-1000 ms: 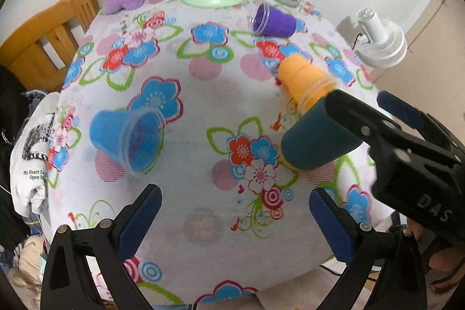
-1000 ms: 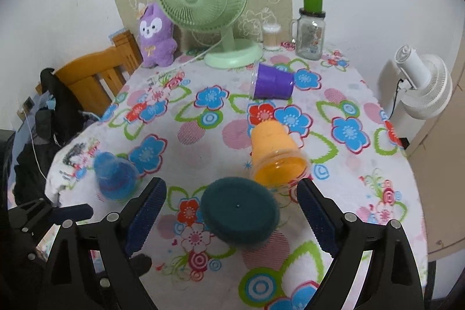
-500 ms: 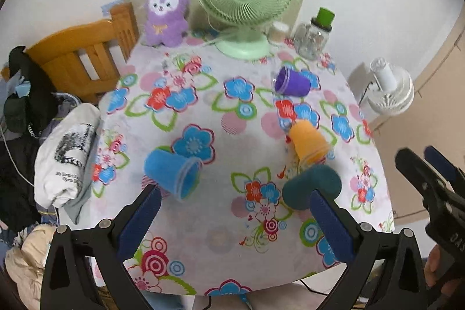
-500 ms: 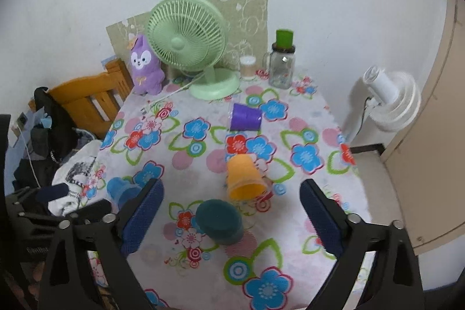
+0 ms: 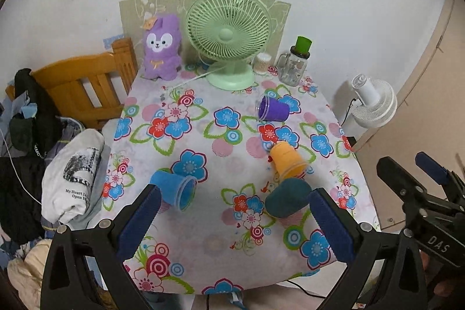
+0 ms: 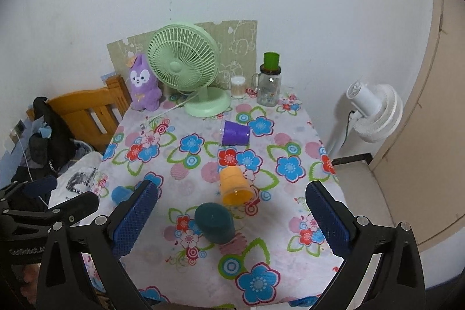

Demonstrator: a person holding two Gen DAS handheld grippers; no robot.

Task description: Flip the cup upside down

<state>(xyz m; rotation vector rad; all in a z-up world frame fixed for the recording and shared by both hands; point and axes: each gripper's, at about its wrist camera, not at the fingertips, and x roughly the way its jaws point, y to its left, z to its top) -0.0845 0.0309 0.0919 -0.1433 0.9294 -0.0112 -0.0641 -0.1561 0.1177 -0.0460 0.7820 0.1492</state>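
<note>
Several plastic cups sit on the flowered tablecloth. A dark teal cup stands upside down near the front. An orange cup, a blue cup and a purple cup lie on their sides. My left gripper is open and empty, held high above the table's front edge. My right gripper is open and empty, also high and back from the cups.
A green desk fan, a purple plush toy, a glass jar with a green lid and a small container stand at the table's back. A wooden chair with clothes is left. A white floor fan is right.
Both grippers have pulled up and back from the table, so the cups look smaller. The right gripper has drawn away from the teal cup, which stands upside down alone.
</note>
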